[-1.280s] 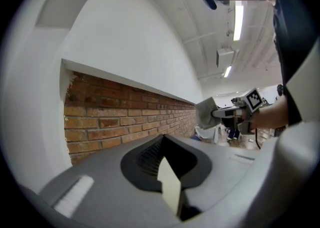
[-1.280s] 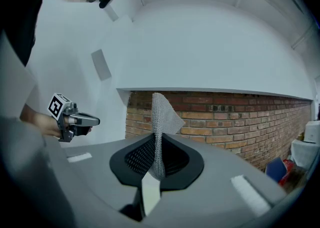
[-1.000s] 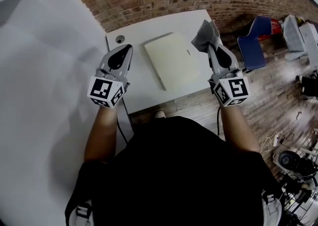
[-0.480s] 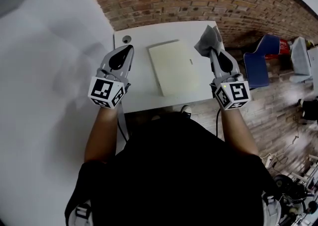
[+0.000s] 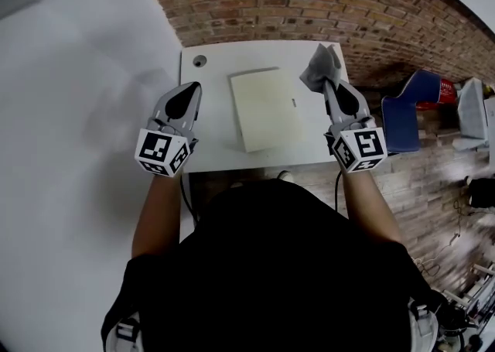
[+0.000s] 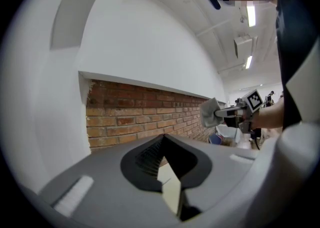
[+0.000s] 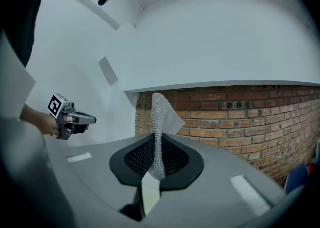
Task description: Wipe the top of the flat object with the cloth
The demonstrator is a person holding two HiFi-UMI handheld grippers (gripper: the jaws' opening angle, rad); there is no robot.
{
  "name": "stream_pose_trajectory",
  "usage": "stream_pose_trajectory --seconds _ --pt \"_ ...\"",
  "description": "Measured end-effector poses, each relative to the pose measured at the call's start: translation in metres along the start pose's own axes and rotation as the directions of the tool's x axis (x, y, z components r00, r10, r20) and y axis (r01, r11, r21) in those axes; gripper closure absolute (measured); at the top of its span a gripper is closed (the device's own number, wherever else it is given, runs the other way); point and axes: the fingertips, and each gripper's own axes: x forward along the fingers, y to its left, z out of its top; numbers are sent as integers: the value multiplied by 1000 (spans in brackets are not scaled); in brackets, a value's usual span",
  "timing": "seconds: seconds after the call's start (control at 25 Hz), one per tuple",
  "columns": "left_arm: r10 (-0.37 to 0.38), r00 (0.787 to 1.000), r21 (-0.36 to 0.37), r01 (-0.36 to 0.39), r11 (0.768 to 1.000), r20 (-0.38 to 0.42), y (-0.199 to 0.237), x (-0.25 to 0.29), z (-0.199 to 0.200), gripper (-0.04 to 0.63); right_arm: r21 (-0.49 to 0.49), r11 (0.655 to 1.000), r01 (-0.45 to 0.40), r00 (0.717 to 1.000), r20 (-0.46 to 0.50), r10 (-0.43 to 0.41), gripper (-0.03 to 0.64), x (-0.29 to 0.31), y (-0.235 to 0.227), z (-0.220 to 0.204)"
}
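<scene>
No legible text. Cubes on left gripper [image 5: 189,89] and right gripper [image 5: 326,83]: marker patterns only. Mark on flat object [image 5: 263,111] maybe a label, unreadable.

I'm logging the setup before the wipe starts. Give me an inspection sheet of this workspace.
Surface: white table, against the wall.
Job's things: cream flat object lying flat mid-table; grey cloth held up over the table's far right corner, not yet on the object.
Clutter: one round grommet at the far left corner.
Grippers: left gripper shut and empty, at the table's left edge; right gripper shut on the cloth.
Cables: thin cable hanging below the right gripper.
Surroundings: brick wall behind the table; blue chair to the right.
</scene>
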Motion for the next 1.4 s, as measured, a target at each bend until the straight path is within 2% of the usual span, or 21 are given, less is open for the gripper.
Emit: stream_pose_trajectory --seconds 0.48,0.84,1.4 --pt "87 996 -12 -87 996 -19 5 -29 -9 595 13 995 -102 994 -41 102 603 28 12 -15" --pt "149 986 -32 -151 988 -69 18 -52 -25 595 61 981 -181 972 -143 189 603 78 29 -59" --pt "124 983 -89 -137 987 -137 10 -31 -70 595 121 962 -243 917 -295 269 603 133 46 -129"
